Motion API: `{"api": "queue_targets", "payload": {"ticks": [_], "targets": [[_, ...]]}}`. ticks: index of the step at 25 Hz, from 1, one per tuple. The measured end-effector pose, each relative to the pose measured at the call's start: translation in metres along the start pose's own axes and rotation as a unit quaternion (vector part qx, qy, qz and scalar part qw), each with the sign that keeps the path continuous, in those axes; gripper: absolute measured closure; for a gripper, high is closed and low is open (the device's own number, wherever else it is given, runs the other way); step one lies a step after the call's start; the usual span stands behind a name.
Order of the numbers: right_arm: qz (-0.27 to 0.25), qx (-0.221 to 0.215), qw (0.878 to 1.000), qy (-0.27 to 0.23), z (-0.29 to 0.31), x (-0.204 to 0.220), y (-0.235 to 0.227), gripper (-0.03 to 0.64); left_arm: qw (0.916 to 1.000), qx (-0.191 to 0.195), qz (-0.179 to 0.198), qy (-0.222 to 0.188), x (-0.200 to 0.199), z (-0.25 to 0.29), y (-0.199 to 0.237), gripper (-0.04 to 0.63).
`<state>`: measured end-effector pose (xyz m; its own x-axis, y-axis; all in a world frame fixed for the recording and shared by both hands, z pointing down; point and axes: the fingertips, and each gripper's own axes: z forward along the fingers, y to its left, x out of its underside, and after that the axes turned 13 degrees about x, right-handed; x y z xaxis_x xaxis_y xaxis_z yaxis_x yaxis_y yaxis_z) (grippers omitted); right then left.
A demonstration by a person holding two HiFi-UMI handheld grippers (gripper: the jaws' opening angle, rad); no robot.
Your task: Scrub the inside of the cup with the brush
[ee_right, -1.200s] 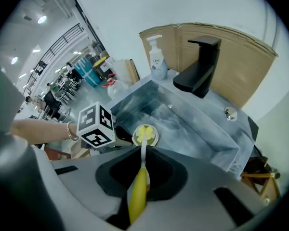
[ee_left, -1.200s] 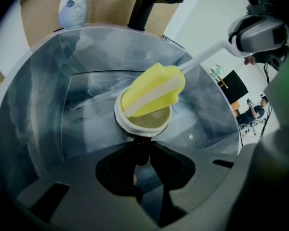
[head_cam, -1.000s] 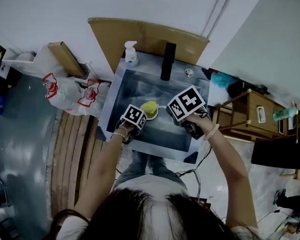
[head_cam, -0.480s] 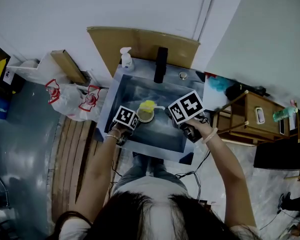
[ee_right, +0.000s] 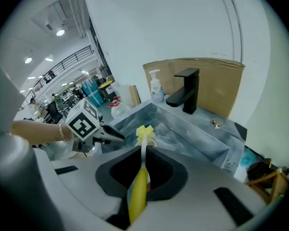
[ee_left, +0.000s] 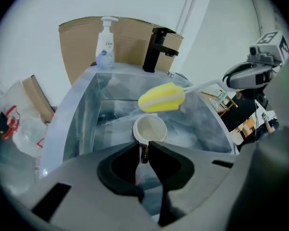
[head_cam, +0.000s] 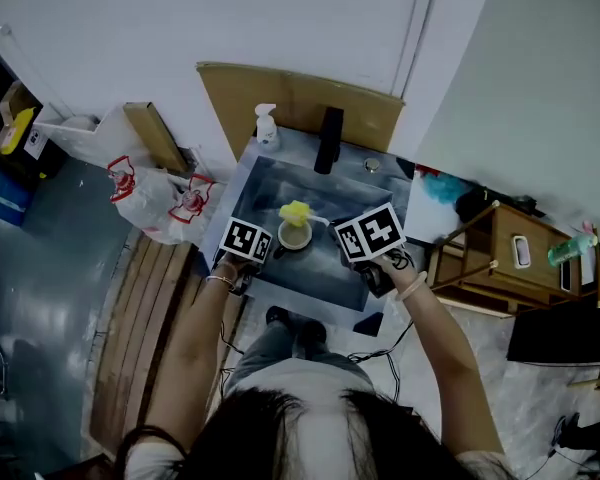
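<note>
A pale cup (ee_left: 151, 129) hangs over the sink with its mouth tilted toward my left gripper's camera. Its dark handle (ee_left: 143, 153) sits between the jaws of my left gripper (ee_left: 143, 154), which are closing on it. The brush's yellow sponge head (ee_left: 162, 98) hovers just past the cup's far rim, outside the cup. My right gripper (ee_right: 143, 165) is shut on the brush's yellow handle (ee_right: 138, 191). In the head view the cup (head_cam: 294, 236) and brush head (head_cam: 296, 212) lie between the left gripper (head_cam: 273, 250) and the right gripper (head_cam: 345, 236).
A steel sink (head_cam: 242, 186) has a black faucet (head_cam: 330, 140) and a soap bottle (head_cam: 266, 126) at its back rim, with cardboard (head_cam: 300, 98) behind. Plastic bags (head_cam: 155, 193) lie to the left. A wooden shelf (head_cam: 490, 238) stands to the right.
The cup and brush have drifted a little toward the sink's front with both grippers. The brush head now sits beyond the cup's rim, not over its mouth.
</note>
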<state>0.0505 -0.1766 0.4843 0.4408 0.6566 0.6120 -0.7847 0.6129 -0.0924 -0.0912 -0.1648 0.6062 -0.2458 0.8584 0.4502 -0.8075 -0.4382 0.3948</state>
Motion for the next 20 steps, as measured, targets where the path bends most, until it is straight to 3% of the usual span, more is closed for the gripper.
{"api": "queue_targets", "payload": {"ticks": [20], "targets": [[0.001, 0.061, 0.992, -0.114, -0.015, -0.007, -0.001, 0.571, 0.9915, -0.012, 0.070, -0.109, -0.040, -0.049, -0.032, 0.549]]}}
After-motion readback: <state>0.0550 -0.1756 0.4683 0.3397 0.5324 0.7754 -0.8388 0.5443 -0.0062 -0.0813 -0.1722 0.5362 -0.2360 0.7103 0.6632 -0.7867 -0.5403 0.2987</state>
